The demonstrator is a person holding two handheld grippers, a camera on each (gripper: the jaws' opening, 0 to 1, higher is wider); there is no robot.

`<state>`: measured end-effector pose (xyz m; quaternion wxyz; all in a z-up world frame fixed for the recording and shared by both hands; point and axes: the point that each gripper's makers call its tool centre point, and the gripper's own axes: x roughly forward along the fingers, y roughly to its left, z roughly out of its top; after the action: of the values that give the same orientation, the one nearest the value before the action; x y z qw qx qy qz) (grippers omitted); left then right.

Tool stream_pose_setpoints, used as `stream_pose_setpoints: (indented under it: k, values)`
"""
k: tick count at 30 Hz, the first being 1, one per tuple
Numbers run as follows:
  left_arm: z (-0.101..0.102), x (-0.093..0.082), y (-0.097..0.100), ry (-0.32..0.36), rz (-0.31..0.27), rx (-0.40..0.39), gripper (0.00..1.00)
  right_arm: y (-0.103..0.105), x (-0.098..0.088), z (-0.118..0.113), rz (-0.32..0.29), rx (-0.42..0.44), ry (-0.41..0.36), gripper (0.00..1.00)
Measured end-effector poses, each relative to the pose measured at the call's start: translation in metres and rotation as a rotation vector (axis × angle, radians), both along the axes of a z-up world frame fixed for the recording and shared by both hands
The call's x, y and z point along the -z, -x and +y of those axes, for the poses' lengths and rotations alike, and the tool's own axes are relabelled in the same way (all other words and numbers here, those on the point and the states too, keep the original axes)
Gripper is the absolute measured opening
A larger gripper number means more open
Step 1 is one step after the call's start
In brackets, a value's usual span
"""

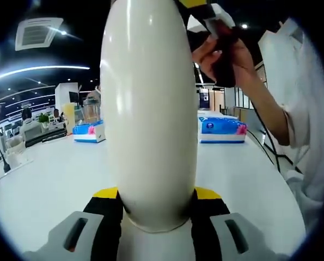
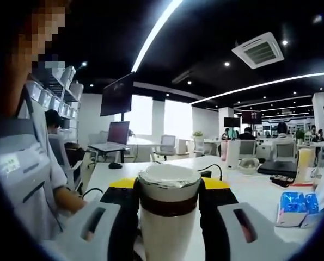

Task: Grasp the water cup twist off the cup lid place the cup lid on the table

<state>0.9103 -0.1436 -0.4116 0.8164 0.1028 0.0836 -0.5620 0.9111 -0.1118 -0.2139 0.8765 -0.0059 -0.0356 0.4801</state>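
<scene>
1. In the left gripper view the left gripper point(image 1: 157, 202) has its two jaws clamped on the white cup point(image 1: 150, 109), one jaw on each side of the body near its rounded end. The yellow and black pads press on the cup wall.
2. The cup stands up through the middle of that view, lifted above the white table point(image 1: 53, 185), not resting on it.
3. At the far end of the cup, in the left gripper view, a hand point(image 1: 227, 54) holds the right gripper, dark and partly hidden behind the cup.
4. In the right gripper view the right gripper point(image 2: 168, 198) is closed around the lid end of the same cup point(image 2: 169, 217). Its jaws touch both sides, at the dark band just under the lid point(image 2: 169, 176).
5. The lid is still on the cup; its pale top faces the camera.
6. On the table, in the left gripper view, two blue tissue packs lie behind the cup: one point(image 1: 89, 132) to its left, one point(image 1: 221, 129) to its right, both well apart from the cup.
7. In the right gripper view a blue pack point(image 2: 298, 207) lies on the table point(image 2: 260, 190) at the right, and a cable point(image 2: 211, 167) runs across the table behind the cup.
</scene>
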Motion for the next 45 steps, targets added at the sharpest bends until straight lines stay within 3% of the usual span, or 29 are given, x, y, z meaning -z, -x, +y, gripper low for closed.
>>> stream_pose_setpoints:
  k: [28,36,45]
  values:
    - [0.0,-0.0015,0.0007,0.002,0.0,-0.001,0.5,0.0035,-0.0022,0.0044,-0.02,-0.23,-0.035,0.45]
    - [0.0004,-0.0016,0.0003,0.001,0.003,0.002,0.5,0.0055,-0.0025,0.0038,-0.029,-0.229,-0.03,0.45]
    - [0.0006,-0.0015,-0.0001,-0.001,0.003,0.001,0.5,0.0061,-0.002,0.0053,-0.028,-0.176,0.024,0.46]
